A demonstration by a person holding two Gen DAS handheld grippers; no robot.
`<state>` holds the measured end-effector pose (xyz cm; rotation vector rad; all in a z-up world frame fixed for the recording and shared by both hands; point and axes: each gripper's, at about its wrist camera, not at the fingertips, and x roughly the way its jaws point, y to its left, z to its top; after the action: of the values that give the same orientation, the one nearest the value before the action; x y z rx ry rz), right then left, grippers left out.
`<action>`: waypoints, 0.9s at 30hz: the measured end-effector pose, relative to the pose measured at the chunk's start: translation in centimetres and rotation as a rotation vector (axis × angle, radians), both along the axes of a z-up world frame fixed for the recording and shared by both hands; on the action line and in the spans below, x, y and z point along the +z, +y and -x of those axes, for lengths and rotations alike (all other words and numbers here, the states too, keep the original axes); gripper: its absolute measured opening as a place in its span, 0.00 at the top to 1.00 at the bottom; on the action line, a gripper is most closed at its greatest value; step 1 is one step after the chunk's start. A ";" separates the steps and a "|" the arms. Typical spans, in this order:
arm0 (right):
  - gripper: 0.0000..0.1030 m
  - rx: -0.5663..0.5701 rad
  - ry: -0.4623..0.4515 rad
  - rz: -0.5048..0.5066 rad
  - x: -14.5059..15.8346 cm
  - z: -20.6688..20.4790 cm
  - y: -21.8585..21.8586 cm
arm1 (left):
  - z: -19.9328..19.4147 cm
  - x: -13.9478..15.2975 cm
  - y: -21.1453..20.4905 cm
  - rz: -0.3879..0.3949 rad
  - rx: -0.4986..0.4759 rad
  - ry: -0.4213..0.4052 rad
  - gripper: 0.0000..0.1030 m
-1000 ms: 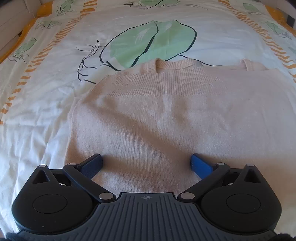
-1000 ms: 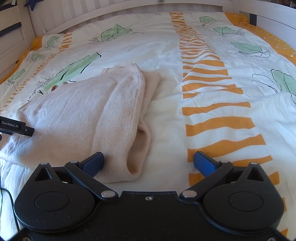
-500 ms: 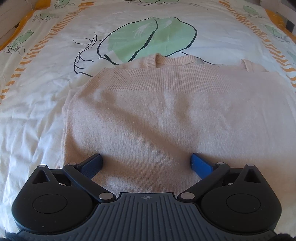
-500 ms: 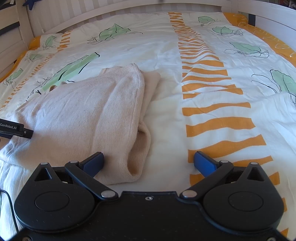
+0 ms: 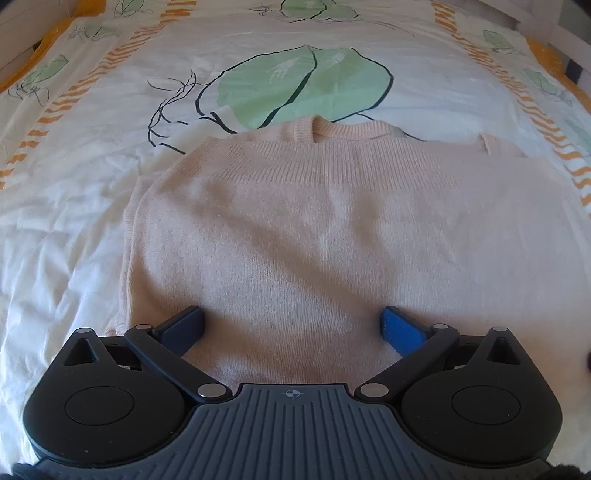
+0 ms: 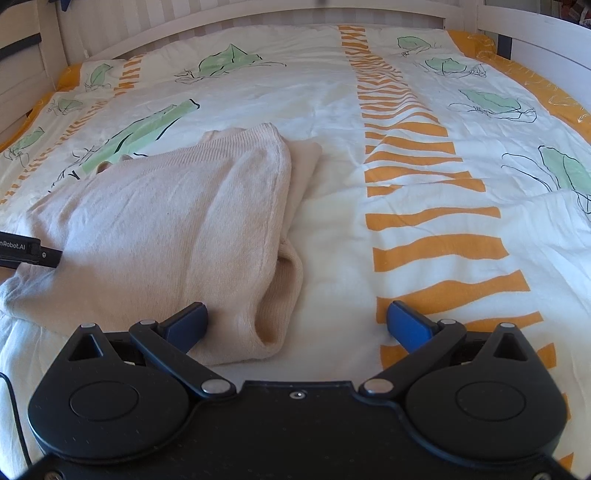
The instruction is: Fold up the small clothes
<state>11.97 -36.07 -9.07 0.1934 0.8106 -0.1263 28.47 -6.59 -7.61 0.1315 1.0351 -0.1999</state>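
Sweater (image 6: 177, 229) folded on duvet (image 6: 424, 221); left claw (image 6: 26, 253) reads "nRobot.AI".

- Sweater (image 5: 314, 236): one, pale pink knit, folded.
- Duvet cover (image 6: 332, 85): one, white with green leaf prints and orange striped bands.
- Bed frame (image 6: 535, 33): one, white.
- Handheld grippers: two, the left gripper (image 5: 291, 326) and the right gripper (image 6: 297, 321).
- Blue fingers (image 6: 408, 325): two per gripper, four in total.
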 end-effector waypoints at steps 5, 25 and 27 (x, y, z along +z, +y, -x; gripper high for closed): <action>0.00 -0.002 0.000 -0.001 0.0 0.0 0.0 | 0.5 3.6 -1.5 -0.010 -0.022 -0.153 0.14; 0.00 -0.014 0.003 -0.012 0.1 -0.2 -0.1 | -5.1 -0.1 -6.1 -0.061 0.005 -0.045 0.00; 0.00 -0.014 0.002 -0.012 0.1 -0.2 -0.1 | -5.2 0.1 -6.2 -0.067 0.002 -0.042 0.00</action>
<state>12.20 -36.14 -8.97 0.2100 0.8125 -0.1351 33.64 -12.82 -7.56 0.1943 1.0000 -0.1603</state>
